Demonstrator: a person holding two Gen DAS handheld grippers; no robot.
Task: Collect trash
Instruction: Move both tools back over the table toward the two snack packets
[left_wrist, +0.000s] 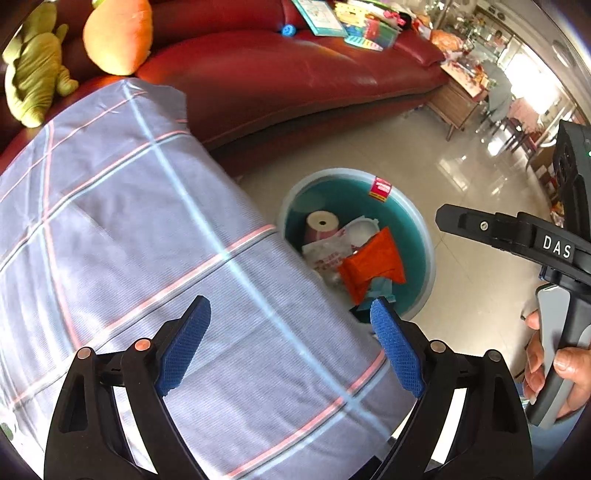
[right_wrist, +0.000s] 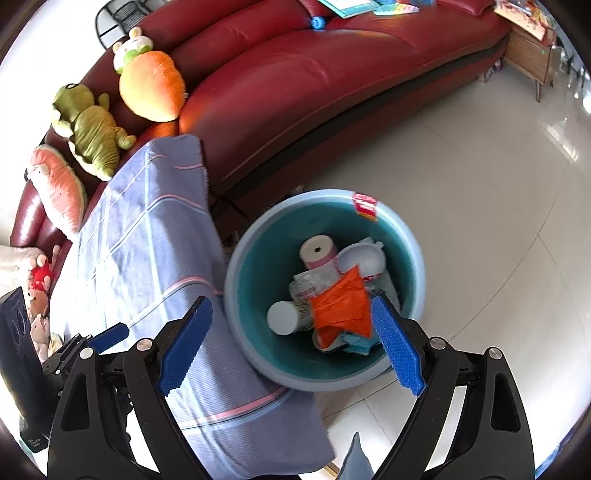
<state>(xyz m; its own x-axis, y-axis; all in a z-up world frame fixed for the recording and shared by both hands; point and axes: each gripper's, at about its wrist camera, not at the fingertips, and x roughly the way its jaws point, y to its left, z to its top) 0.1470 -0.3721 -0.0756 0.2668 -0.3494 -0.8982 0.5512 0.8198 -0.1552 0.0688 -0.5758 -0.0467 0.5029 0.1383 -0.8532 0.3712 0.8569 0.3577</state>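
The teal bin (right_wrist: 402, 236) with the orange wrapper (right_wrist: 341, 299) sits centre frame, right under the right gripper (right_wrist: 291, 343), fingers wide and empty; the left gripper (left_wrist: 291, 347), also wide and empty, hangs over the checked cloth (left_wrist: 147, 221)

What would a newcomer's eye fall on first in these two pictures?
Probably the round blue bin on the pale tiled floor, holding an orange wrapper, a paper roll and a white tub. Behind it runs a long red sofa with a carrot cushion and a green plush toy, and a checked blue-grey cloth draped beside the bin.
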